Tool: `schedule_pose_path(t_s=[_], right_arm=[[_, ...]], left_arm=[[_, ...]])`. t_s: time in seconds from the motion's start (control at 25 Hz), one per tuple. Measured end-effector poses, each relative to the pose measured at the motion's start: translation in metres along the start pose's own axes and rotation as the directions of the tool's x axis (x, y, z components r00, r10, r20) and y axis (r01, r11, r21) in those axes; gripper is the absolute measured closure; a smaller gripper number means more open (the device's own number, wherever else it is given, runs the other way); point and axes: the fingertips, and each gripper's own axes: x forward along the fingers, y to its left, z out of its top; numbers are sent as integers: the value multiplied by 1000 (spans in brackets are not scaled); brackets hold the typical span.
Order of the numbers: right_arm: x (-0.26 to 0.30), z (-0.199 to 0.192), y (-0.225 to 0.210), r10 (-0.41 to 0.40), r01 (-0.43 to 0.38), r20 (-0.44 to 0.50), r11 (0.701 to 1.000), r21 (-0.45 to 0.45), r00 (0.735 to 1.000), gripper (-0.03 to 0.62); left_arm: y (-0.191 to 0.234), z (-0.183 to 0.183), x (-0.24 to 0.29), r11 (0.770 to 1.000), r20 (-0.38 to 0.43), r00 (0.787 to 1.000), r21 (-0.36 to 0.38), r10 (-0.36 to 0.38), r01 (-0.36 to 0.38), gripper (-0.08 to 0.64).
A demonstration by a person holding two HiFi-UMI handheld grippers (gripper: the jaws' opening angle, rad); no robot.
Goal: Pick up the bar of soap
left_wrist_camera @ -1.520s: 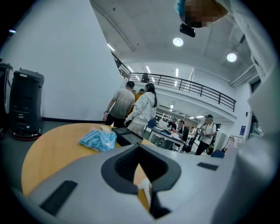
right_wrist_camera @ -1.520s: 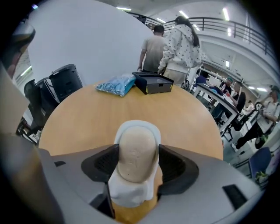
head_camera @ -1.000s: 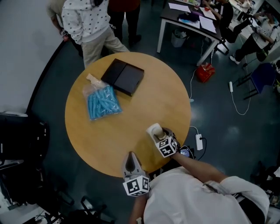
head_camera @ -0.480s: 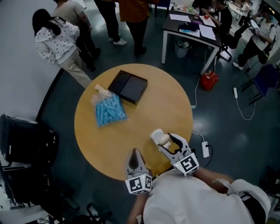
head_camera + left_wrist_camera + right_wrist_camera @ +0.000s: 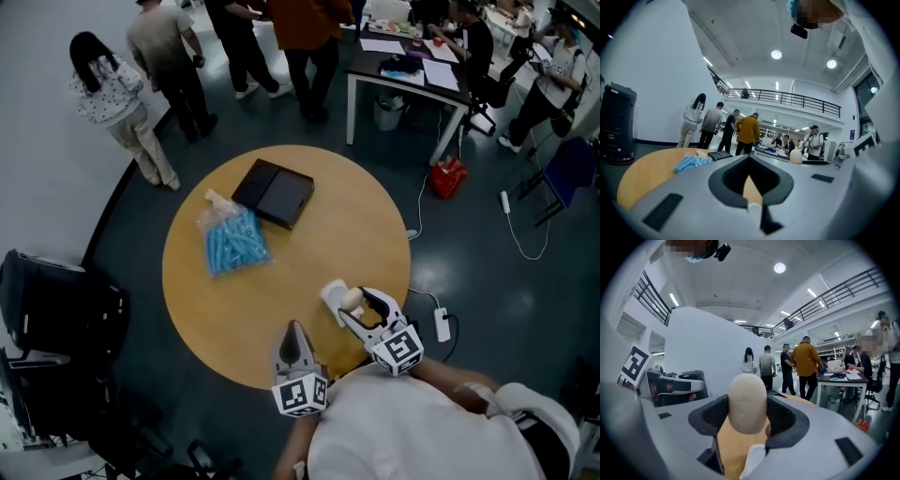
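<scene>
Round wooden table (image 5: 309, 253) fills most of my head view. A flat black box (image 5: 273, 192) lies toward its far edge, with a clear bag of blue pieces (image 5: 234, 242) just beside it, nearer the left edge. Down at the near edge, my left gripper (image 5: 293, 336) hangs over the rim with its jaws pressed together and nothing between them, so that one's idle. The right gripper (image 5: 349, 302) sits by the near right edge, jaws clamped on the bar of soap (image 5: 747, 401). It's a pale, rounded bar standing upright between the pads. From here I can't tell whether the soap's bottom end is touching the tabletop or not.
</scene>
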Motion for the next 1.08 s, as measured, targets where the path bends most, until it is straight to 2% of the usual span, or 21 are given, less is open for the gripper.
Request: schedule_pose_path(t_s=[1.08], right_arm=[[-3,-3,3,1,-2,-6,999,-34,1000,327]], left_arm=[[2,-3,-5,1000,-5,1000,-4,8,-8,555]])
